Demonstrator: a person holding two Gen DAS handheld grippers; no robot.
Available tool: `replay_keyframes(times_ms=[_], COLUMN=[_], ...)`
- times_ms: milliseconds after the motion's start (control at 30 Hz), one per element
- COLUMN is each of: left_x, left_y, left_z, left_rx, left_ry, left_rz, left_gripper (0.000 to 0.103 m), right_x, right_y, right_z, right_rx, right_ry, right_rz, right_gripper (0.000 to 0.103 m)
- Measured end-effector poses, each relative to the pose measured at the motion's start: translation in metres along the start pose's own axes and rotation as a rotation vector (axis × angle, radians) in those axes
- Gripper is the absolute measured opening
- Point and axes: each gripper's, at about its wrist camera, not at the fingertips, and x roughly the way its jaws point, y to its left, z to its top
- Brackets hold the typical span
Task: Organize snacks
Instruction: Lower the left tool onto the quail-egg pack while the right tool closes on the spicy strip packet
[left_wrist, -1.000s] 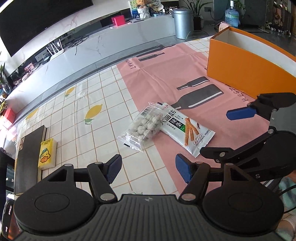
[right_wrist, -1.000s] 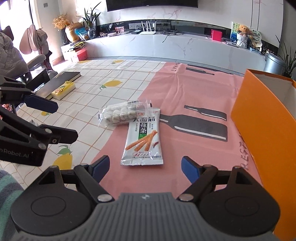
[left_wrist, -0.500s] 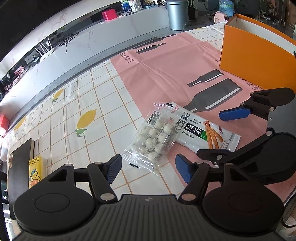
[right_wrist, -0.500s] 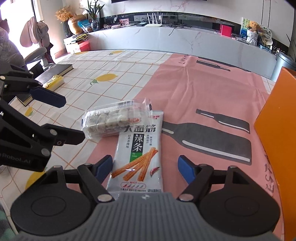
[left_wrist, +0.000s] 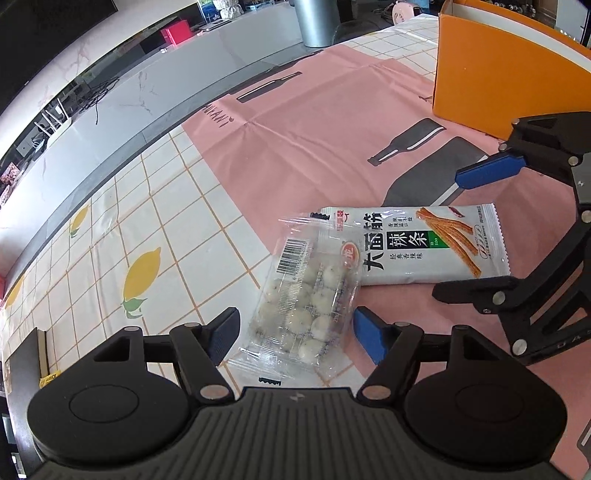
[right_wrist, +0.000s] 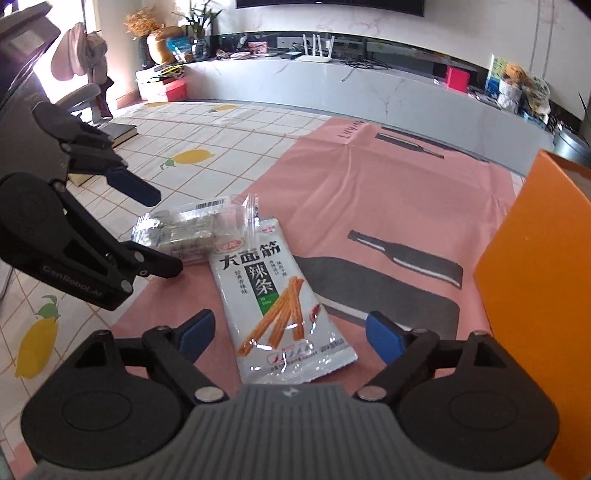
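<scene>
Nothing looks stowed yet: the left gripper (left_wrist: 293, 332), jaws spread, straddles the clear pack of white balls (left_wrist: 306, 295) without pinching it, the right gripper (right_wrist: 290, 330), jaws just widened, brackets the spicy-strip packet (right_wrist: 273, 295), and the orange box (right_wrist: 539, 273) waits alongside (interior unseen).

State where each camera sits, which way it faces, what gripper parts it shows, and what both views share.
Left wrist: on the left gripper, looking steeply down along its open fingers at the clear pack; the right gripper enters at its right edge.
Right wrist: on the right gripper, looking down along its open fingers, which have just been opening, at the white pack between them, untouched; the left gripper enters at its left.
Shared: both packs, the pink cloth, the orange box.
</scene>
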Motion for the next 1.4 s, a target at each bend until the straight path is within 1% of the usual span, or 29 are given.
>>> replay_keyframes(times_ms=[100,167,267,333,400,500,567,667,767,867,967,1067,1100,1200,1300,1333,1367,1400], left_x=[0.006,0.009,0.01,0.008,0.005,0.002,0.001,-0.002,-0.003,-0.001,-0.001,-0.001,0.0,0.0,0.001,0.0,0.0,-0.001], left_y=[0.006,0.01,0.013,0.011,0.008,0.003,0.0,-0.003,-0.003,0.001,0.006,0.007,0.006,0.001,-0.002,-0.003,-0.003,-0.003], left_z=[0.003,0.004,0.004,0.004,0.004,0.005,0.004,0.002,0.001,0.0,0.001,0.0,0.001,0.002,0.002,0.002,0.001,0.001], left_rx=[-0.04,-0.087,-0.163,-0.202,-0.238,-0.286,-0.323,-0.368,-0.404,-0.461,-0.504,-0.525,-0.523,-0.498,-0.488,-0.491,-0.492,-0.491], left_ry=[0.001,0.001,0.008,0.02,0.04,0.085,0.118,0.135,0.133,0.117,0.1,0.085,0.081,0.073,0.062,0.057,0.051,0.047], left_rz=[-0.034,-0.058,-0.066,-0.063,-0.06,-0.051,-0.044,-0.057,-0.047,-0.03,-0.031,-0.018,-0.016,0.003,0.019,0.02,0.017,0.016], left_gripper=[0.084,0.084,0.085,0.085,0.085,0.085,0.086,0.088,0.088,0.088,0.087,0.087,0.087,0.087,0.086,0.085,0.08,0.078], right_x=[0.007,0.011,0.013,0.011,0.009,0.005,0.0,-0.008,-0.016,-0.012,-0.007,-0.002,0.0,0.006,0.007,0.007,0.006,0.006], right_y=[-0.001,-0.003,-0.003,0.0,-0.001,-0.001,-0.001,-0.003,-0.008,-0.01,-0.007,-0.002,-0.001,0.0,0.006,0.007,0.007,0.007], right_z=[0.004,0.004,0.002,0.004,0.004,0.004,0.003,-0.001,-0.004,-0.001,0.002,0.004,0.003,0.001,-0.001,-0.002,-0.002,-0.002], right_rx=[-0.018,-0.002,0.013,0.01,0.032,0.081,0.097,0.104,0.127,0.12,0.092,0.053,0.045,0.044,0.013,0.01,0.014,0.017], right_ry=[-0.023,-0.026,-0.021,-0.008,0.012,0.054,0.094,0.132,0.105,0.057,0.019,-0.003,-0.005,0.0,-0.005,-0.006,-0.007,-0.008], right_rz=[0.025,0.044,0.041,0.023,0.004,-0.049,-0.062,-0.008,0.037,0.024,0.021,0.002,-0.004,0.014,-0.005,-0.005,-0.003,-0.003], right_gripper=[0.086,0.085,0.078,0.07,0.067,0.068,0.069,0.069,0.069,0.069,0.069,0.069,0.069,0.069,0.068,0.067,0.066,0.061])
